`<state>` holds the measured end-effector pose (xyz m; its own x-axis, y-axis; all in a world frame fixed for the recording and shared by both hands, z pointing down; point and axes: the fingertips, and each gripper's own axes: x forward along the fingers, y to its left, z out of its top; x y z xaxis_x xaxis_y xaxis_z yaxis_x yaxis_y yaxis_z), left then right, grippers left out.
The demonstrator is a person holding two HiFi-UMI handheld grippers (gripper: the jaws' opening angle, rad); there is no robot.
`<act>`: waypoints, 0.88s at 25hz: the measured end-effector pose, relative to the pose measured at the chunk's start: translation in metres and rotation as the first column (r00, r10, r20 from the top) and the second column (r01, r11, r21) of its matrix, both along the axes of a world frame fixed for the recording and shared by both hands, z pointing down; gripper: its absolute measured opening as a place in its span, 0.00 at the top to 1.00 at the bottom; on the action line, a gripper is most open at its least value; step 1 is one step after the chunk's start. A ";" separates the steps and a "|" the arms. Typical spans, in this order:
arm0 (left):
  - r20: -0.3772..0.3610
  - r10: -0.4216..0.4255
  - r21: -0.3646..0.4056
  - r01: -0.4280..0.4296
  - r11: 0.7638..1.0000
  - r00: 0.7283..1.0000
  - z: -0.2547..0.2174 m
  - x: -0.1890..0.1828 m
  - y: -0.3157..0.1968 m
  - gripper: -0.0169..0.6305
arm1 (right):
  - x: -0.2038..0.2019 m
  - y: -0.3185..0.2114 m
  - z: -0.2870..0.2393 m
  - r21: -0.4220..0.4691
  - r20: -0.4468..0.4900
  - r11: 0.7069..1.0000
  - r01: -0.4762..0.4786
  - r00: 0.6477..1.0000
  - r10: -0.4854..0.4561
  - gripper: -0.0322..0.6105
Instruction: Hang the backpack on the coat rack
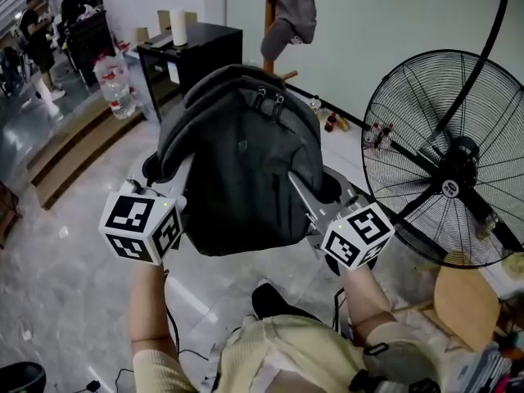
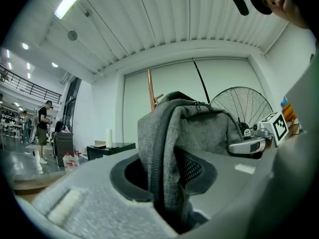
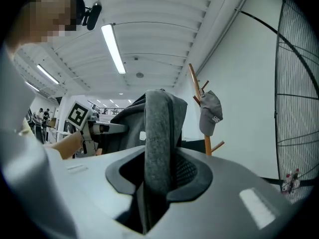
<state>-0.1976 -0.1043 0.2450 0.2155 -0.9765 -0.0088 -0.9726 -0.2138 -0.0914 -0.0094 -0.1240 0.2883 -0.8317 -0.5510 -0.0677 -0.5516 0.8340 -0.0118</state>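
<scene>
A dark grey backpack (image 1: 241, 162) hangs in the air between my two grippers, held up by its shoulder straps. My left gripper (image 1: 164, 166) is shut on the left strap (image 2: 162, 153), which runs down between its jaws. My right gripper (image 1: 323, 188) is shut on the right strap (image 3: 157, 143) in the same way. The wooden coat rack (image 1: 271, 11) stands ahead against the white wall, with a grey cap (image 1: 292, 15) hanging on it. In the right gripper view the coat rack (image 3: 198, 108) and cap (image 3: 209, 114) show just right of the strap.
A large black floor fan (image 1: 446, 158) stands close on the right. A black table (image 1: 192, 56) with a white roll sits left of the rack. Bottles lie along the wall's foot (image 1: 336, 121). A wooden stool (image 1: 465, 301) is at lower right. People stand far left (image 1: 39, 43).
</scene>
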 end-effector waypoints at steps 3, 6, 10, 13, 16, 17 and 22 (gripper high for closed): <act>0.008 0.003 0.003 -0.003 1.000 1.000 -0.006 -0.001 -0.024 0.80 | -0.002 -0.023 -0.006 0.008 -0.007 1.000 -0.008 1.000 0.008 0.77; 0.025 0.008 0.004 -0.008 1.000 1.000 -0.014 -0.002 -0.054 0.80 | -0.004 -0.053 -0.014 0.008 -0.006 1.000 -0.012 1.000 0.012 0.77; 0.054 0.009 0.007 -0.009 1.000 0.998 -0.029 -0.004 -0.089 0.79 | -0.007 -0.088 -0.027 0.008 0.003 1.000 -0.011 1.000 0.011 0.77; 0.074 0.012 0.008 -0.013 1.000 0.997 -0.043 -0.002 -0.119 0.79 | -0.005 -0.119 -0.039 0.006 0.011 1.000 -0.011 1.000 0.011 0.77; 0.090 0.017 0.021 -0.019 1.000 0.996 -0.057 0.001 -0.139 0.79 | -0.002 -0.139 -0.053 0.019 0.017 1.000 -0.020 1.000 0.019 0.77; 0.093 0.018 0.027 -0.021 0.999 0.996 -0.059 0.002 -0.142 0.79 | -0.001 -0.142 -0.055 0.027 0.015 0.999 -0.024 1.000 0.024 0.77; 0.086 0.025 0.048 -0.030 0.998 0.996 -0.059 0.004 -0.152 0.79 | 0.002 -0.148 -0.059 0.071 0.020 0.996 -0.046 0.999 0.045 0.77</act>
